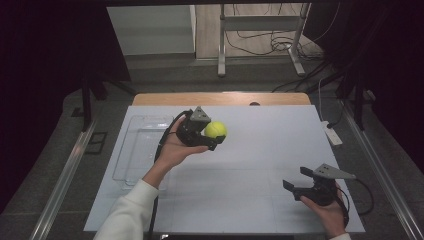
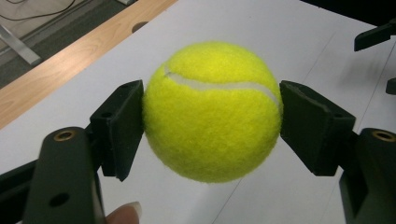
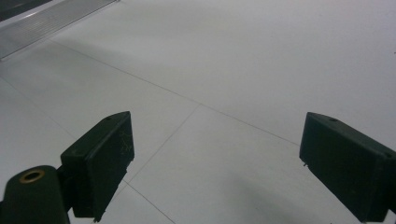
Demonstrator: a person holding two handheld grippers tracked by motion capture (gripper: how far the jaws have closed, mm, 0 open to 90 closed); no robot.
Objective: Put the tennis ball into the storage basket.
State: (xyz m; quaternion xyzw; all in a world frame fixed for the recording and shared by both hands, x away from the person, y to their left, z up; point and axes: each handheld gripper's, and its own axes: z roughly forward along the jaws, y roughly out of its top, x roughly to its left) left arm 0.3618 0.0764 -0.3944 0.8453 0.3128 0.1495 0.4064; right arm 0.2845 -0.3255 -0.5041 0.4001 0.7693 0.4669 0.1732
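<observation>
Squarely between left gripper (image 2: 211, 121) jaws, fuzzy round tennis ball (image 2: 212, 112); right gripper (image 3: 215, 163) jaws apart

High view dim, dark vignette at both sides, floor beyond table (image 1: 240, 165) murky. Left gripper view brighter, tennis ball (image 2: 212, 112) sharp, background soft. Right gripper view grey, soft shadows on table, mild glare upper left.

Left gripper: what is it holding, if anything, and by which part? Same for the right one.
The left gripper holds a yellow tennis ball, its pads pressed on opposite sides at the ball's widest part. The right gripper stands open above the white table with nothing between its jaws.
</observation>
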